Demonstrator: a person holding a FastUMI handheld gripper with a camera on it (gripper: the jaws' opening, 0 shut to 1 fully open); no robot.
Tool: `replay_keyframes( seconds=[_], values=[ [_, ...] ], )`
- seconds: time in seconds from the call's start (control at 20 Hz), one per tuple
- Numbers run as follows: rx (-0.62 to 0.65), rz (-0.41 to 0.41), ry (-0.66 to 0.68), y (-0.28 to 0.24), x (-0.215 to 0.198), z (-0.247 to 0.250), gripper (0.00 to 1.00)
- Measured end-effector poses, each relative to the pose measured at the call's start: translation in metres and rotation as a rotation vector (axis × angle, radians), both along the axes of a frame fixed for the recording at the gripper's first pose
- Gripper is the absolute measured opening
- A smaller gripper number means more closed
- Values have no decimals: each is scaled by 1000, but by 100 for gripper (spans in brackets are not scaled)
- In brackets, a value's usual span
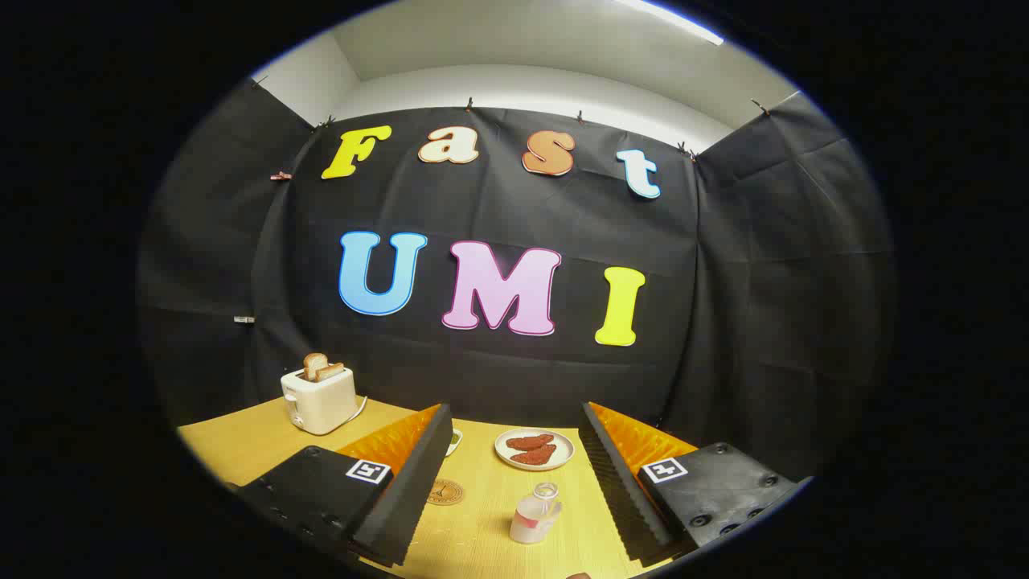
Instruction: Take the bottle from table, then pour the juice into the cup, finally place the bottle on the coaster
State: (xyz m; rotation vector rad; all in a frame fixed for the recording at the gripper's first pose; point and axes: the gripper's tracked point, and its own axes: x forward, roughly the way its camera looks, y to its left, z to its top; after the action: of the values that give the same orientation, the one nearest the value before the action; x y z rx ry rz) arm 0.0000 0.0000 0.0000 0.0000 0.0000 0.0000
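A small clear bottle (534,515) with pale contents and no cap stands on the wooden table (241,446), low between my fingers and nearer the right one. My gripper (513,426) is open and holds nothing. A round brown coaster (444,491) lies beside the left finger, left of the bottle. A cup (455,439) peeks out just behind the left fingertip, mostly hidden.
A white plate (534,449) with two brown pieces lies ahead between the fingertips. A white toaster (319,397) with toast slices stands at the far left near the black cloth wall. The table ends at that wall.
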Motion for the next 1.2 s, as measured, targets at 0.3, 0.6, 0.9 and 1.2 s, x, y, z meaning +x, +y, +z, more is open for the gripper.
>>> replay_keyframes(
  seconds=[0.3,0.6,0.9,1.2],
  values=[
    [-6,7,-4,-6,6,3,97],
    [-8,-16,2,-21,5,-4,97],
    [-5,-32,26,-34,4,-18,97],
    [-9,-28,72,-44,19,-52,97]
  ],
)
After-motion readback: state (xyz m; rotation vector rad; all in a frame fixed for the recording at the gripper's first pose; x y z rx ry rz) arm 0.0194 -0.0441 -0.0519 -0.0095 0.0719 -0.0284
